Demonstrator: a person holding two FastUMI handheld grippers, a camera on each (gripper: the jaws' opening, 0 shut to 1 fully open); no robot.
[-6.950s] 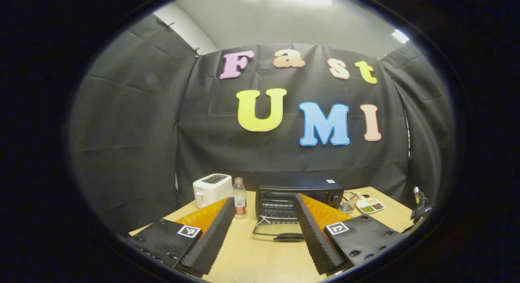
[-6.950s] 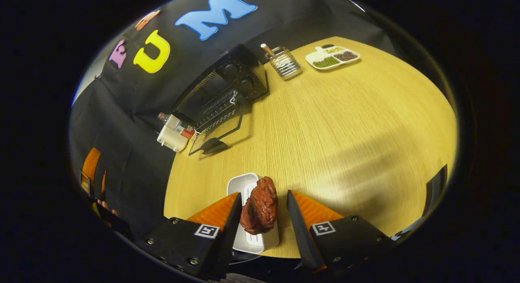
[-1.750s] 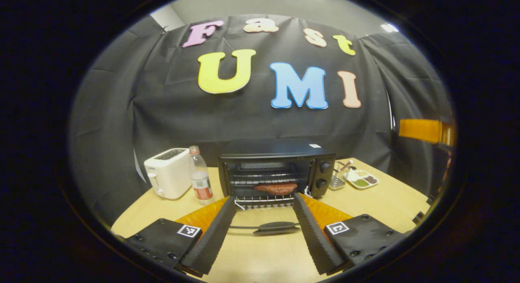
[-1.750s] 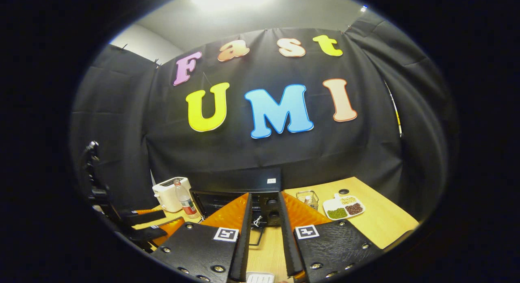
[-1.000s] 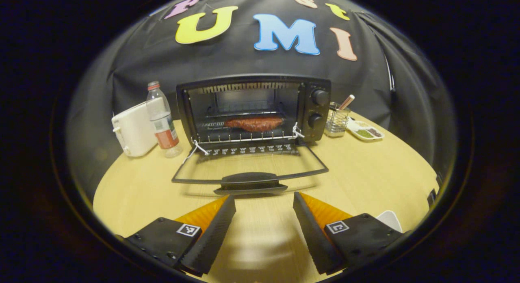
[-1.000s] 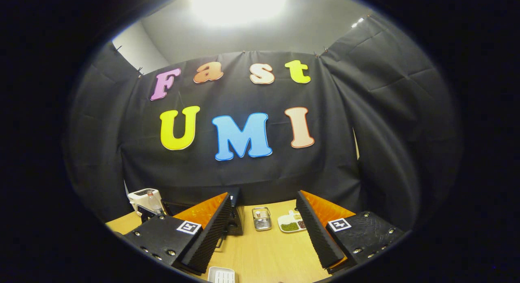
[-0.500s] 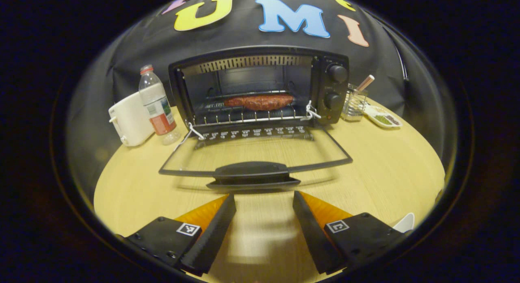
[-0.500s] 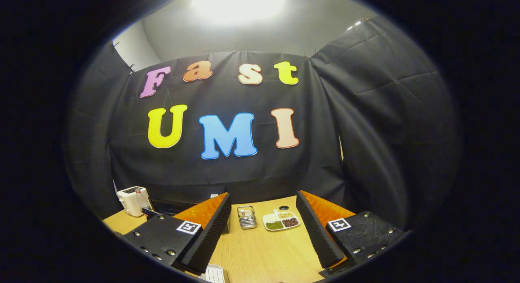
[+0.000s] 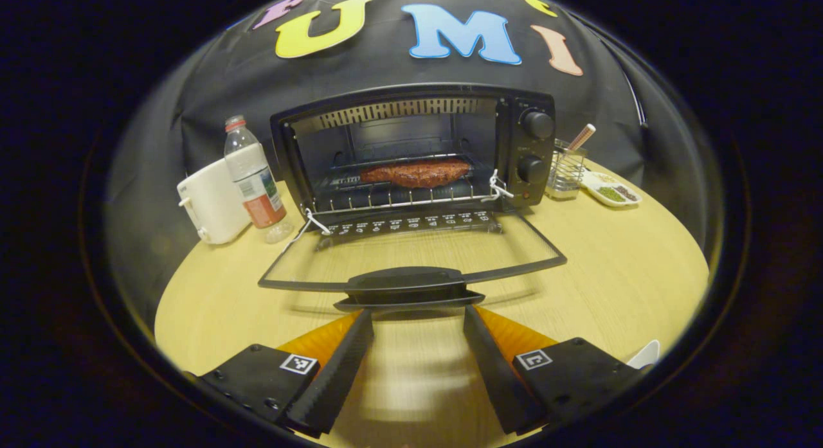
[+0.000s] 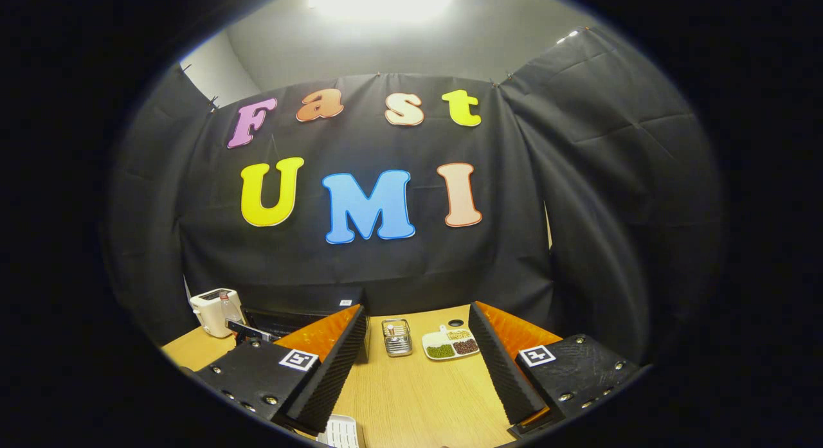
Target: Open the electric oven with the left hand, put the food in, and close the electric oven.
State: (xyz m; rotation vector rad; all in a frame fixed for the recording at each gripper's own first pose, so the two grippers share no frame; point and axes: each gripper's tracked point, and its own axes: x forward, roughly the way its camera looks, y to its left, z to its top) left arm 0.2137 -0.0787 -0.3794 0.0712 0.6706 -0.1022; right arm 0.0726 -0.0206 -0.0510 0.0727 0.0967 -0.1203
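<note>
The black electric oven stands at the back of the table with its glass door folded down flat. A reddish-brown piece of meat lies on the wire rack inside. My left gripper is open, its fingertips just in front of the door's black handle and a little below it, one to each side. Raised and back from the oven, my right gripper is open and holds nothing. In the right gripper view the oven shows partly behind the left finger.
A white toaster and a plastic bottle stand left of the oven. A wire utensil holder and a divided white dish of beans sit to its right. A white tray lies near the table's front edge.
My left gripper has come down and forward until its tips reach the lowered door's handle. The right gripper has let go of the meat, now on the rack, drawn back and opened.
</note>
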